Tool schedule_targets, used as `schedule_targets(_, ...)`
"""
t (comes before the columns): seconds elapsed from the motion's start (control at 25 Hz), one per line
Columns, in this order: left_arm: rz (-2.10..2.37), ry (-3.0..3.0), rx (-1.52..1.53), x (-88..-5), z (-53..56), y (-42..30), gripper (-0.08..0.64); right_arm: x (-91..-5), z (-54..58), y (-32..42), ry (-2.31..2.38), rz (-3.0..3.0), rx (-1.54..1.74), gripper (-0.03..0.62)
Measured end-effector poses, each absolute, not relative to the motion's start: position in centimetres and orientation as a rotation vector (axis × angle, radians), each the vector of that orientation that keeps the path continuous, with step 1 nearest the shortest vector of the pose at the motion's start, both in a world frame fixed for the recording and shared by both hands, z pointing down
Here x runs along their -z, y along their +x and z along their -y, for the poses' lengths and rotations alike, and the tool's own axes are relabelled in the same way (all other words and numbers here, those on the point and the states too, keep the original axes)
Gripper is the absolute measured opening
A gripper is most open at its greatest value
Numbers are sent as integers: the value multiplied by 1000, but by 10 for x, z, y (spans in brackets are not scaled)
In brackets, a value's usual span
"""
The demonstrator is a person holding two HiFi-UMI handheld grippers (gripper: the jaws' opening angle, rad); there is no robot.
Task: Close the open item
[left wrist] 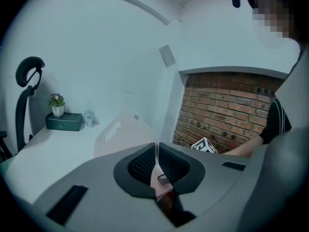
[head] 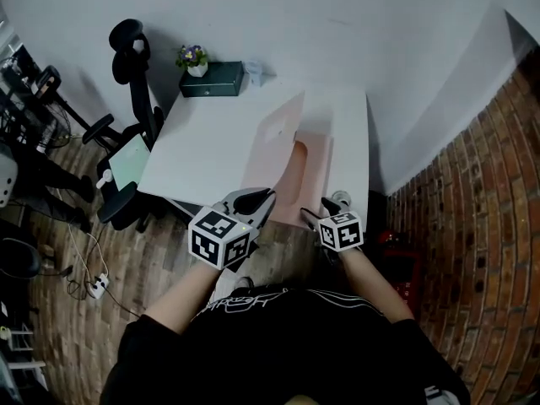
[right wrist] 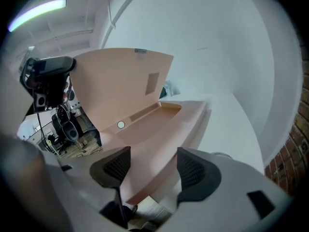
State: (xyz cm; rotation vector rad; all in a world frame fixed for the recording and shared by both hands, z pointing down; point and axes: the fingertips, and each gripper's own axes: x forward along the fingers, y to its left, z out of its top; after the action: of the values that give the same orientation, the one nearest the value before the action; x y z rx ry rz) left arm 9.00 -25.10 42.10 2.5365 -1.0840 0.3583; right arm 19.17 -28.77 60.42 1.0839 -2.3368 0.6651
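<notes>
The left gripper [left wrist: 157,161] has its fingers pinched together on the thin edge of the lid [left wrist: 120,132]. The right gripper [right wrist: 152,167] has its fingers apart astride the base, not pressing. The pale pink box [head: 295,175] lies on the right of the white table [head: 202,150] with its lid upright, so closing seems barely begun.

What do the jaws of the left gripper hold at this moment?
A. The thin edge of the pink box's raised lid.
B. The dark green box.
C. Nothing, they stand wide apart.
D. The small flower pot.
A: the left gripper view shows the left gripper closed on the thin edge of the pink lid, which stands raised.
</notes>
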Motion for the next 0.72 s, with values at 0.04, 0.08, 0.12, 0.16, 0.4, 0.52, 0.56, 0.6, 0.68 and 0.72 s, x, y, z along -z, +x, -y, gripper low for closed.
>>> schedule_targets(0.04,1075,2539,-376,-425,250,96,43,-604,286,191,1063,2347,-667,302)
schedule_targets(0.08,1066,2539,-391,-430,248,103,43,-604,284,190,1044,2354,-665,304)
schedule_targets(0.12,1056,2537,-405,-435,247,109,43,-604,283,189,1029,2359,-659,307)
schedule_targets(0.16,1046,2535,-418,-440,246,114,43,-604,283,189,1019,2361,-652,307)
schedule_targets(0.4,979,2536,-510,-473,239,141,44,-603,281,187,996,2373,-645,313)
schedule_targets(0.52,954,2529,-556,-491,236,152,44,-602,280,187,980,2389,-658,314)
schedule_targets(0.56,945,2528,-575,-497,235,156,46,-602,279,187,973,2394,-659,314)
schedule_targets(0.6,934,2530,-596,-503,234,159,48,-600,279,188,968,2398,-660,310)
schedule_targets(0.68,913,2533,-637,-514,233,165,51,-597,278,192,974,2401,-655,308)
schedule_targets(0.72,905,2530,-653,-519,233,168,51,-596,278,196,984,2394,-651,307)
